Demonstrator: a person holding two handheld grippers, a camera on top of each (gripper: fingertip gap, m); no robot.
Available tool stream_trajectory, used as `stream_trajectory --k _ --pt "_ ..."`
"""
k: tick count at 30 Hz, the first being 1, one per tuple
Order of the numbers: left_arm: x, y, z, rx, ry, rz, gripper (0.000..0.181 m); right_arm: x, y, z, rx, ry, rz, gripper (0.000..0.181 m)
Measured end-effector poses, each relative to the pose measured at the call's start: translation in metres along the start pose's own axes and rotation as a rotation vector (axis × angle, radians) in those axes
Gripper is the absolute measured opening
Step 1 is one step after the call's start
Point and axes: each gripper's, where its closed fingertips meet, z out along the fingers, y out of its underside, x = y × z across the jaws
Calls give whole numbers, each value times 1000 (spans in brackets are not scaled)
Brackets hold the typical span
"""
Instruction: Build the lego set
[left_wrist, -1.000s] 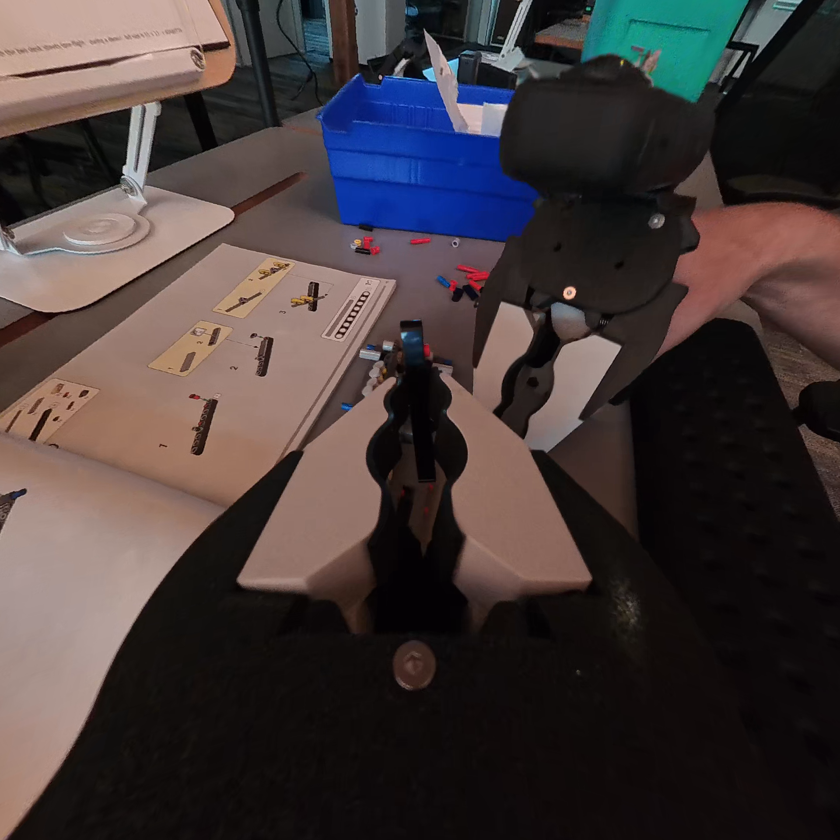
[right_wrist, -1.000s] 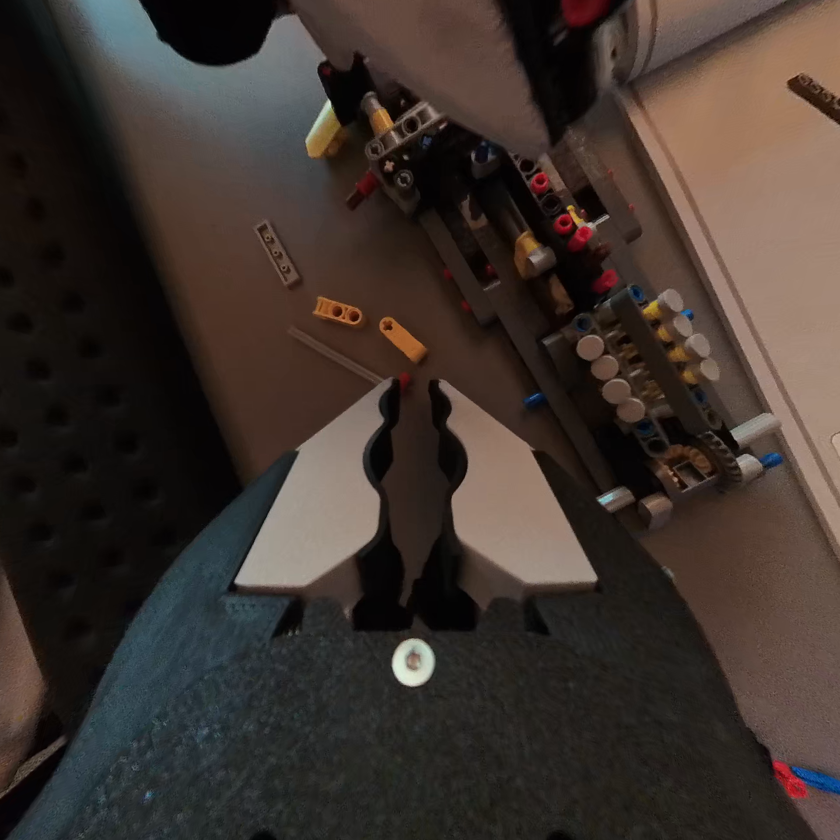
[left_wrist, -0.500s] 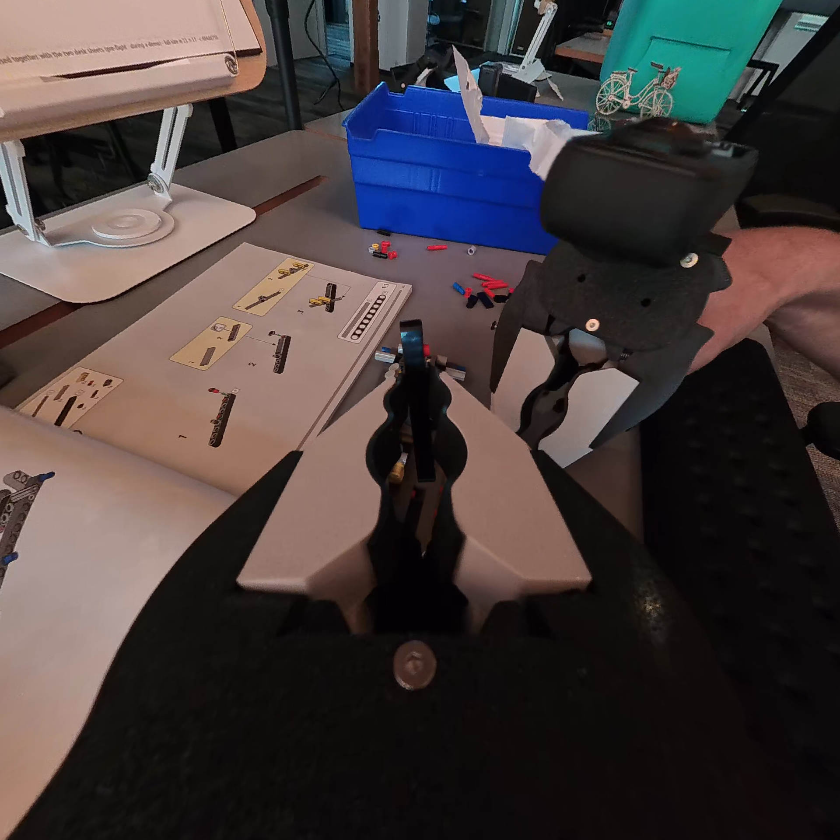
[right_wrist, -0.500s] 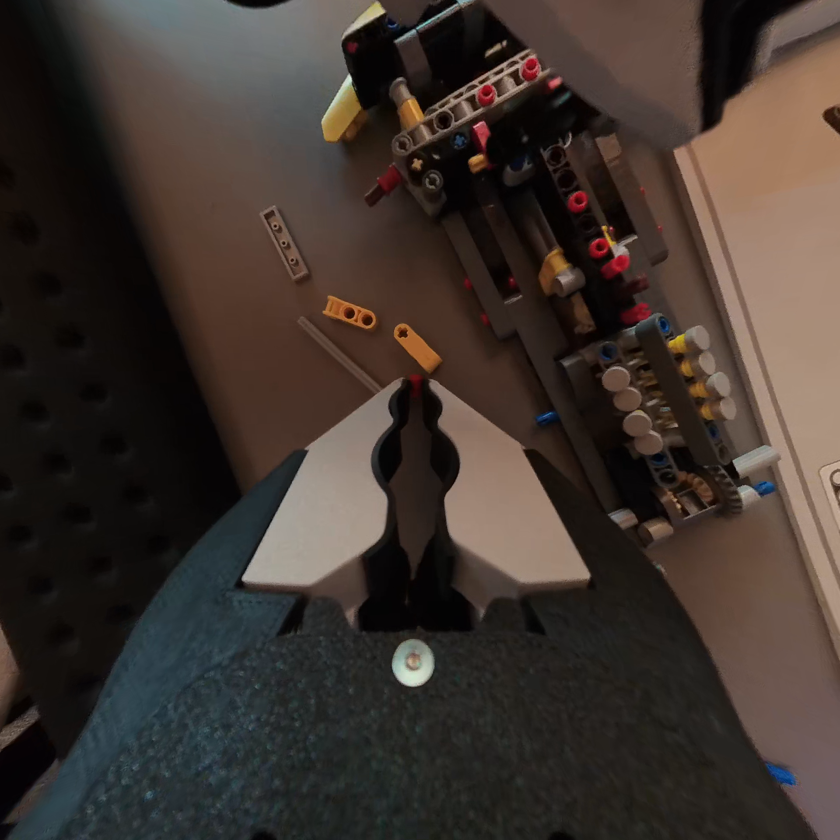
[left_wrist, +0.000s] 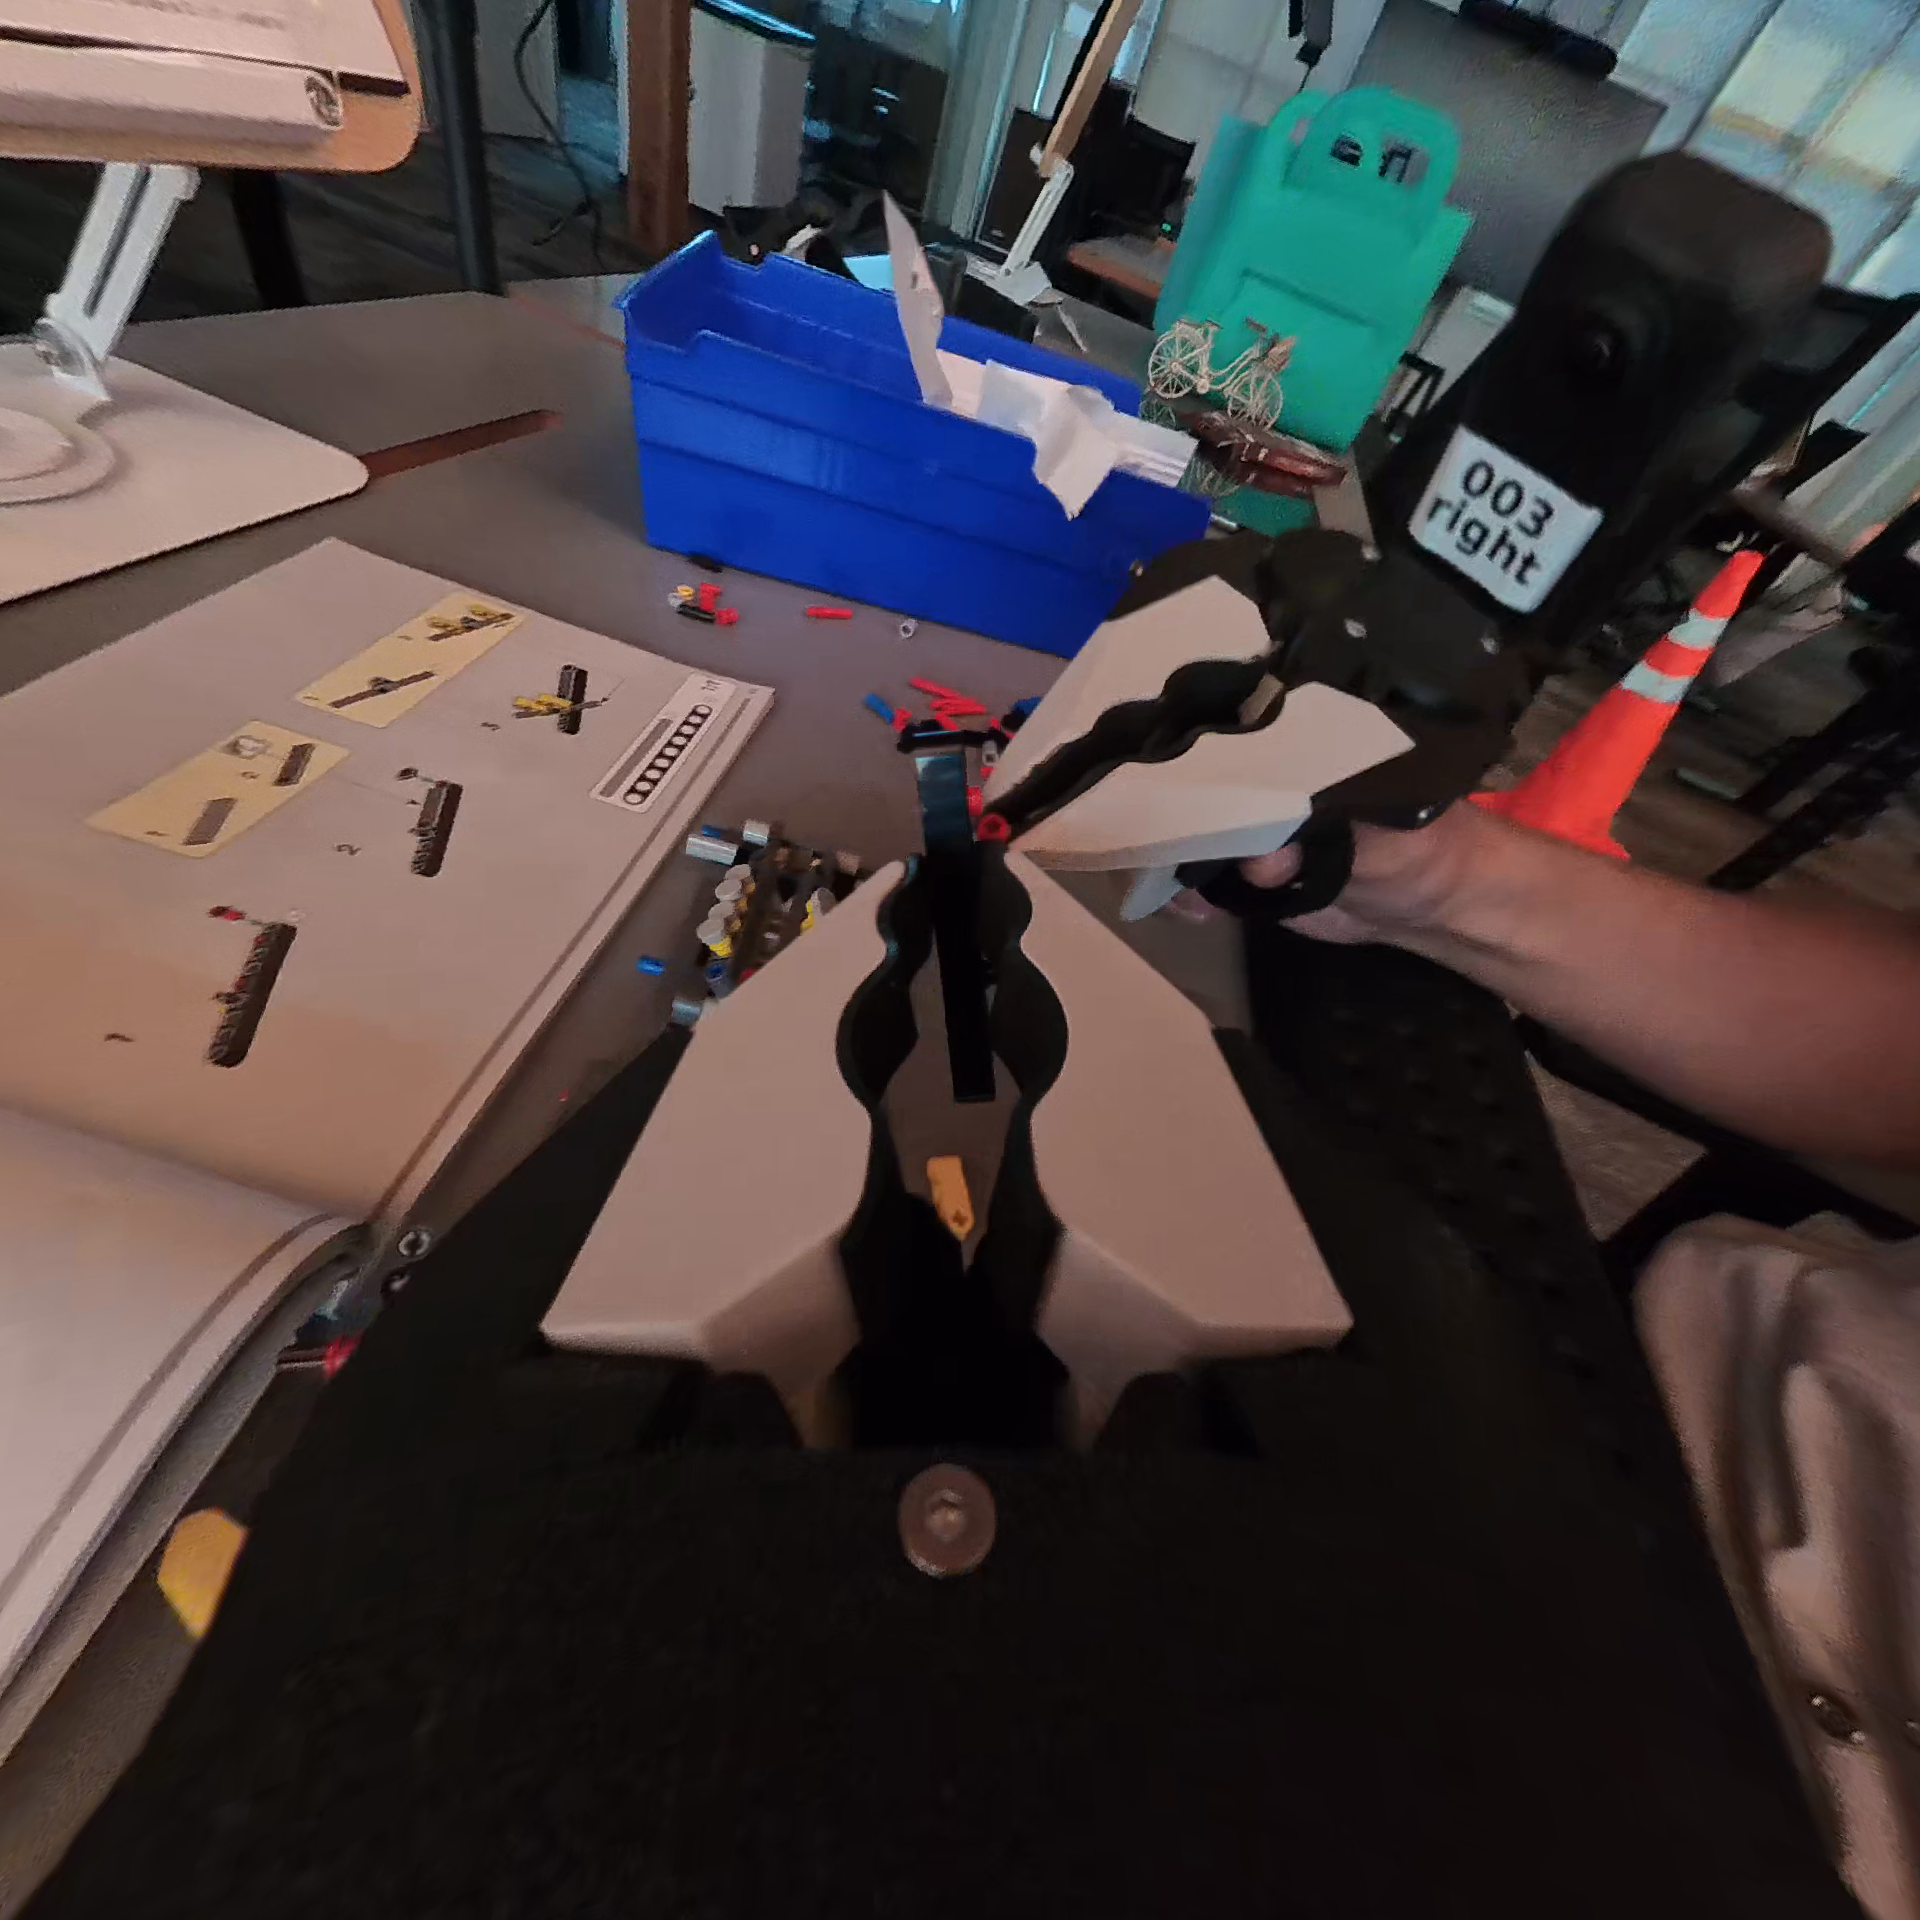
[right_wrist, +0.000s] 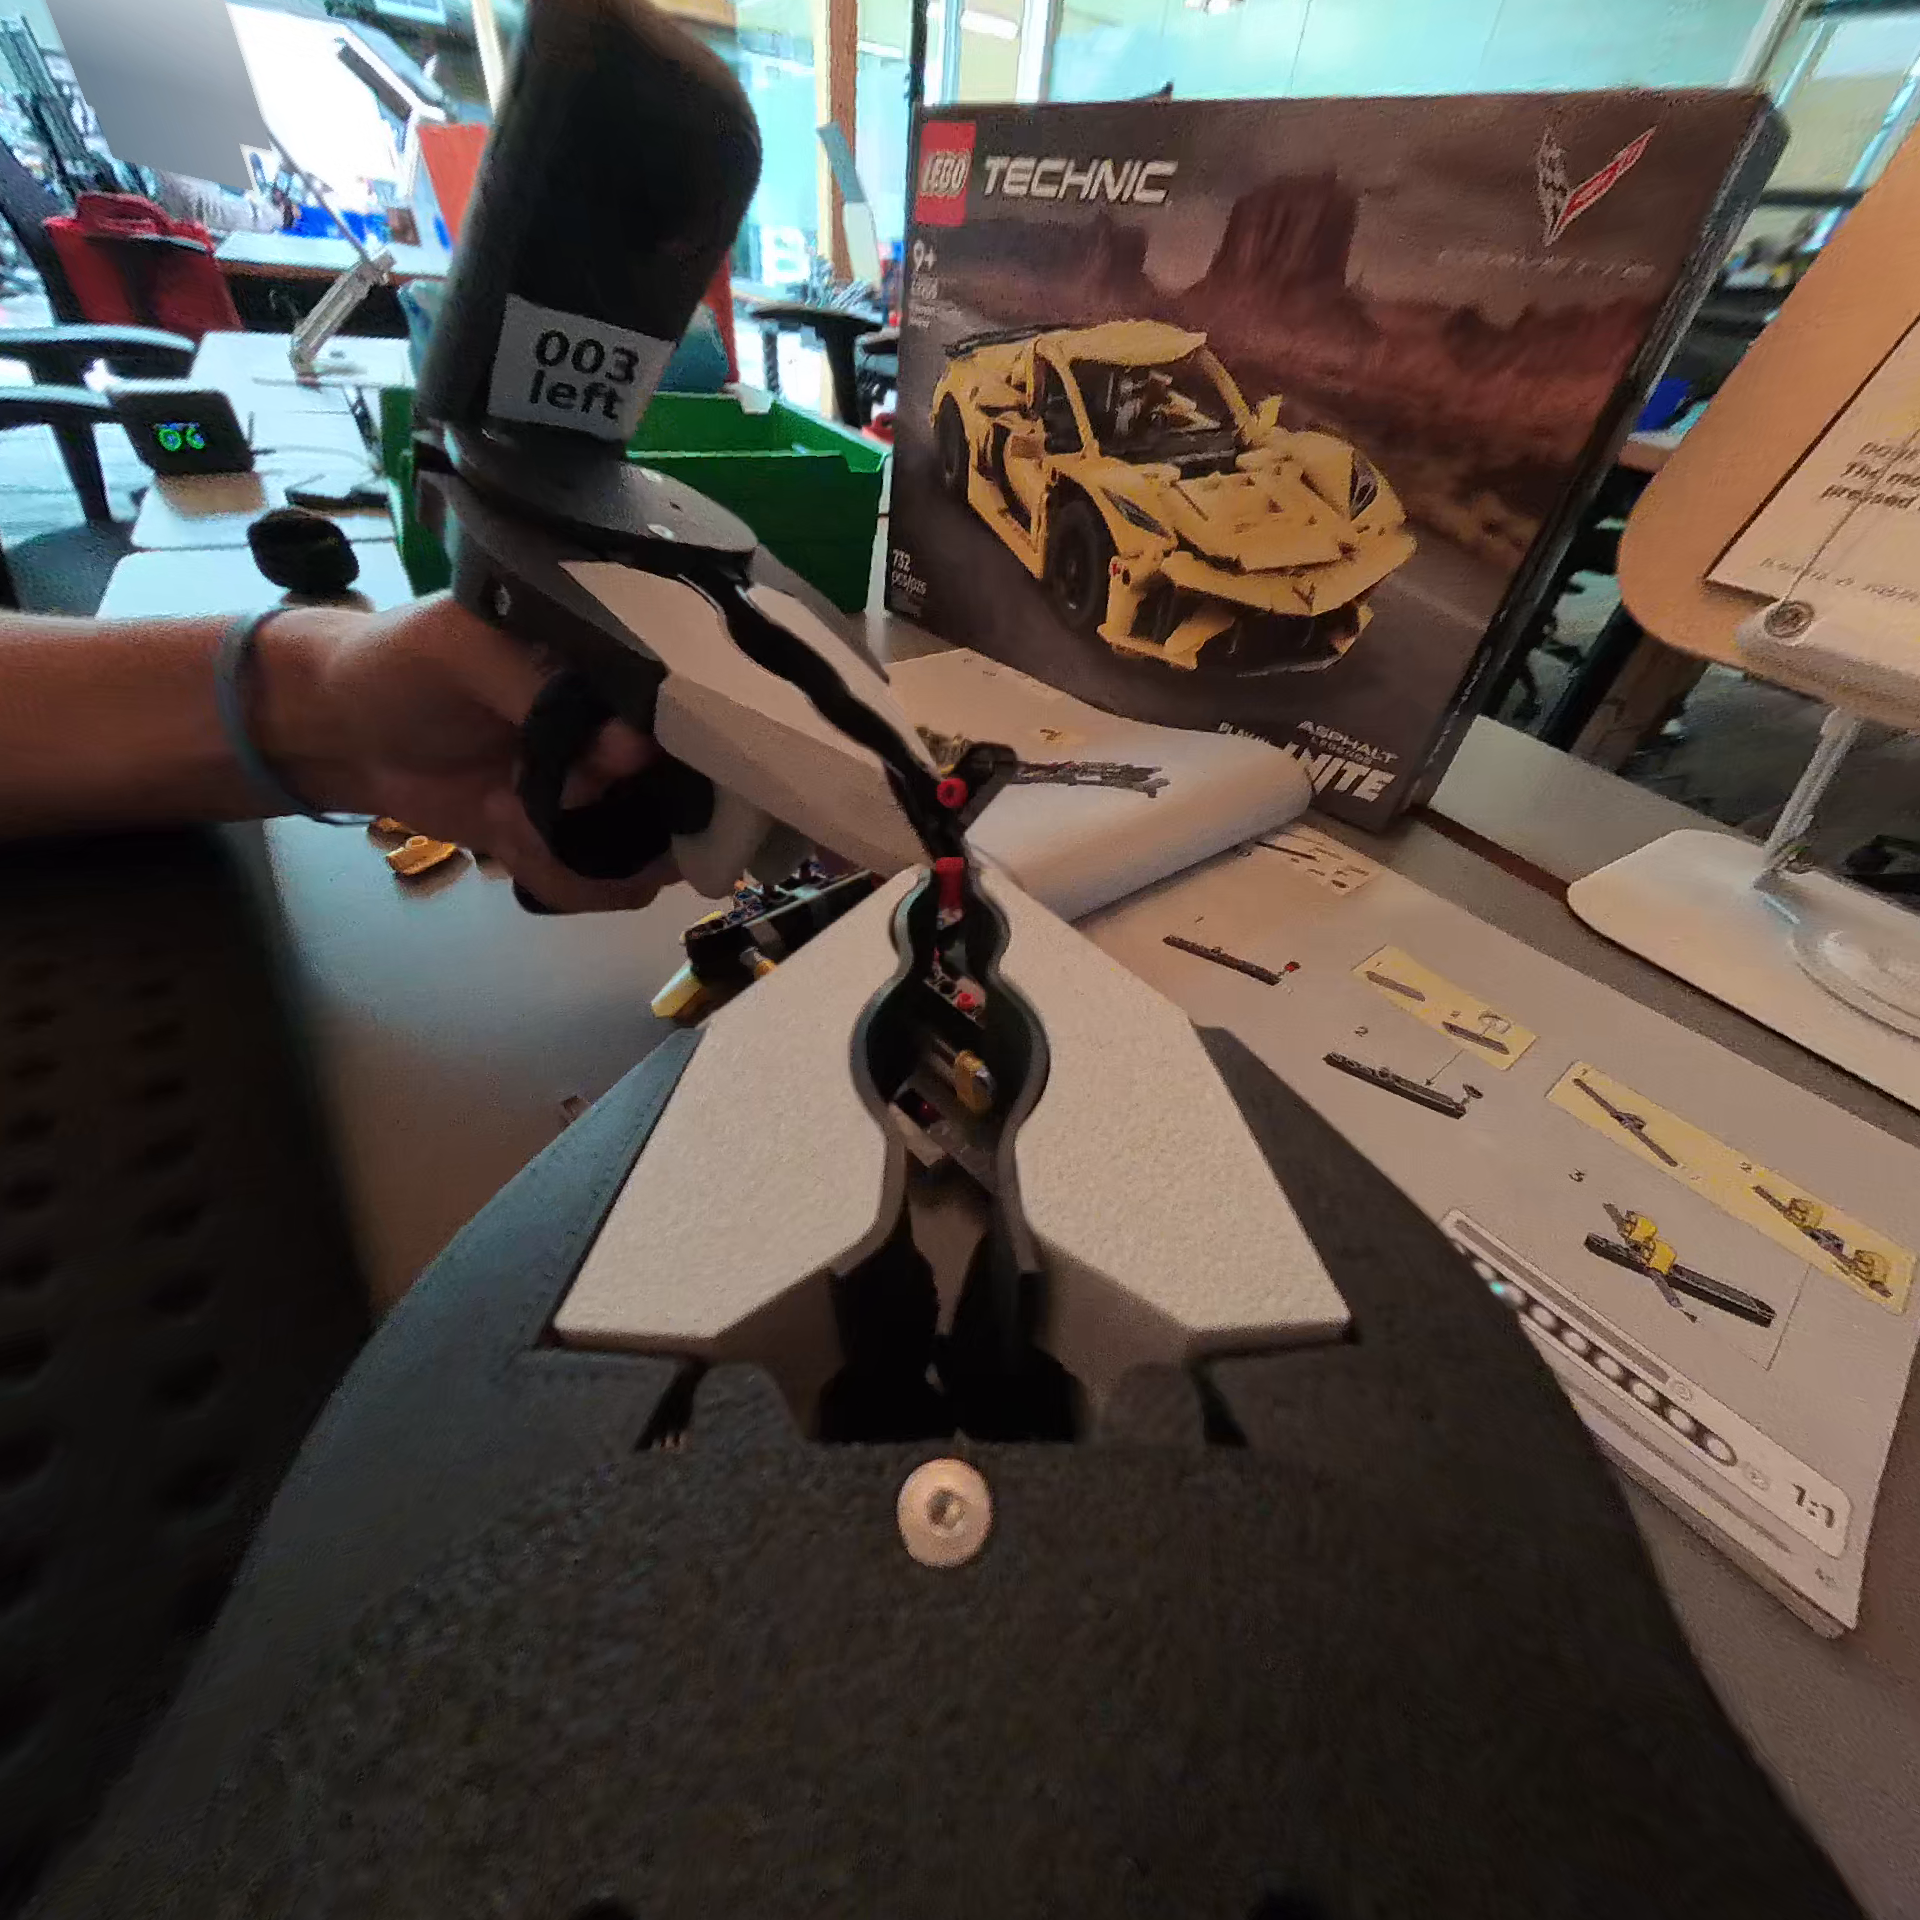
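pin-to-beam mating, mid-air

left gripper (left_wrist: 951, 873) is clamped on a thin black beam (left_wrist: 958, 935), held upright above the table (left_wrist: 540, 520). right gripper (right_wrist: 948, 883) is pinched shut on a small red pin (right_wrist: 947, 881), tip almost touching the beam's top end, where a second red pin (right_wrist: 949, 792) already sits.

to do this well, i'd say: line the pin's axis up with a beam hole before pushing, and keep the left grip firm so the beam doesn't pivot between the pads. push straight — a skewed push would likely pop the pin out (not much pin shows beyond the tips).

materials: beam is hard, glossy plastic, flat and narrow. pin is a tiny cylinder. gripper fingers (right_wrist: 769, 1122) are matte grey wedges with wavy black inner edges.

half-built chassis (left_wrist: 769, 904) lies on the table below, beside the open instruction booklet (left_wrist: 343, 831) — grey frame, pale round caps. loose red and blue bits are scattered near the blue bin (left_wrist: 831, 488).
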Motion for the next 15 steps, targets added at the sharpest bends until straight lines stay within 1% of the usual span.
stream_trajectory --k 3,6,9,12,15 --pt "2 -2 -1 17 27 -23 6 -1 -3 -1 15 -8 4 3" --pt "2 -4 -2 25 26 -11 6 1 0 -1 -2 -16 6 3" --pt "1 -3 -2 23 23 -13 6 1 -5 -3 37 -26 42 3" --pt "4 -3 0 24 27 1 6 1 -9 -3 79 -61 152 3" --pt "4 -7 0 50 -21 73 6 6 -9 -1 117 -98 364 3"
